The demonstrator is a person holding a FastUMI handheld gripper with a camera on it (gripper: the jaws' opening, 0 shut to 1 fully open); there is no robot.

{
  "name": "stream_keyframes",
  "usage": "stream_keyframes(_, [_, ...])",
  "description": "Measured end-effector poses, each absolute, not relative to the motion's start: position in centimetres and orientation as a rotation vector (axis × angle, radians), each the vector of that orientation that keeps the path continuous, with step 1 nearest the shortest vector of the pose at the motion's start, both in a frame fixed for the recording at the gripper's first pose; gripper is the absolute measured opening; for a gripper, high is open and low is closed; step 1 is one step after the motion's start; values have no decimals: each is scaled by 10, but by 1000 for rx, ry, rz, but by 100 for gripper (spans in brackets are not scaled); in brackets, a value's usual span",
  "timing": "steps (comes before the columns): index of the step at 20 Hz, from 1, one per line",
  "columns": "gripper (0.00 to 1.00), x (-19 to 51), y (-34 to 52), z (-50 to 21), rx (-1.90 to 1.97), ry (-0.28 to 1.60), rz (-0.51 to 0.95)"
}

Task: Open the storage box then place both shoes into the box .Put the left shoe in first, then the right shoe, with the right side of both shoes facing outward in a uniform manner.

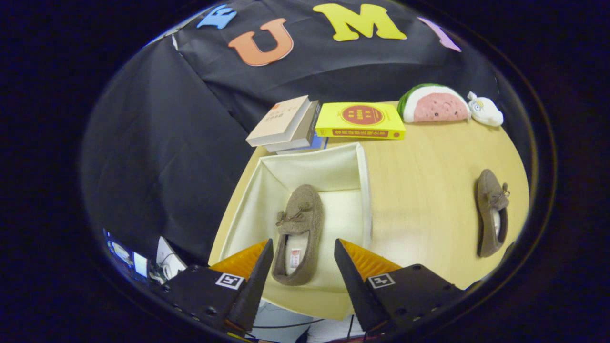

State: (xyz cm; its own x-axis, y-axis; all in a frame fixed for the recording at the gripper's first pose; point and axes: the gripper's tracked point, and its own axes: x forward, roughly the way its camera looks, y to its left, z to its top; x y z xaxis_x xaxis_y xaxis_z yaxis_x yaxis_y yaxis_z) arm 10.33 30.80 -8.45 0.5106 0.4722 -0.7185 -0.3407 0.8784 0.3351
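Jaws (pixel 303 267) spread wide, gripping nothing, straddling the heel of the shoe (pixel 298 233) lying in the open storage box (pixel 364 190). Second shoe (pixel 492 212) well off to the right on the tabletop (pixel 424 200), long axis running away from the jaws, toe farthest.

A yellow book (pixel 360 121) lies flat at the far edge of the wooden table (pixel 419 200). Just to its left sits a slanted stack of books (pixel 285 126), nearly touching it. To its right rests a watermelon-slice plush toy (pixel 433 104), and beyond that, a small white plush toy (pixel 485 111).
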Motion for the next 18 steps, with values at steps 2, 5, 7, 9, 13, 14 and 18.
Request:
stream_keyframes(2, [84, 101, 284, -73, 126, 880, 496])
stream_keyframes(5, [95, 108, 231, -63, 63, 817, 422])
stream_keyframes(7, [96, 112, 197, -60, 34, 794, 391])
stream_keyframes(9, [96, 120, 160, -62, 25, 788, 351])
stream_keyframes(13, [96, 140, 79, -83, 39, 833, 243])
stream_keyframes(14, [96, 145, 57, -92, 27, 850, 211])
stream_keyframes(18, [96, 163, -17, -119, 20, 918, 92])
